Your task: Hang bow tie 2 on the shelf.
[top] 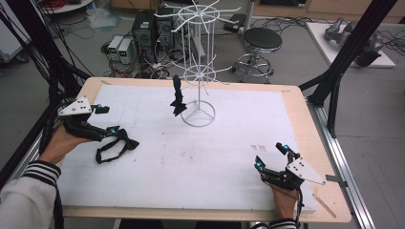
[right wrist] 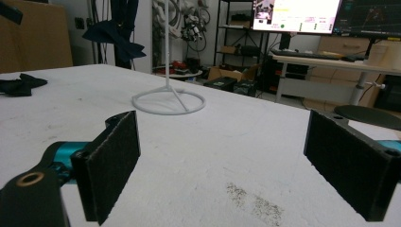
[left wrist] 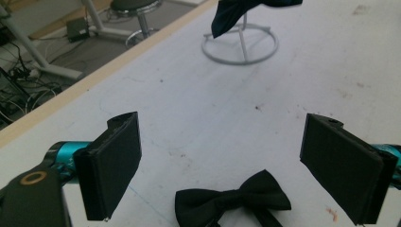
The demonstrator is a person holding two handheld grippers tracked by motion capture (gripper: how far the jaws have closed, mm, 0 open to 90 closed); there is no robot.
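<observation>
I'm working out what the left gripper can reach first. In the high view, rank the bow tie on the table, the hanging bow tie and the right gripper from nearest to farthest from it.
1. Bow tie on the table: just beside the left gripper.
2. Hanging bow tie: mid-table, on the white wire rack.
3. Right gripper: far across, at the table's right near edge.

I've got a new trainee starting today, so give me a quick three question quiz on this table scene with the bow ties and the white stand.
1. True or false: the left gripper has its jaws shut on the bow tie on the table.
2. Where is the second bow tie? A) hanging on the white wire stand; B) under the right gripper; C) on the stool.
3. Fill in: the right gripper's jaws are ____.

Key:
1. False. The jaws stand open, with the bow tie lying between and ahead of them.
2. A.
3. Open, holding nothing.
</observation>
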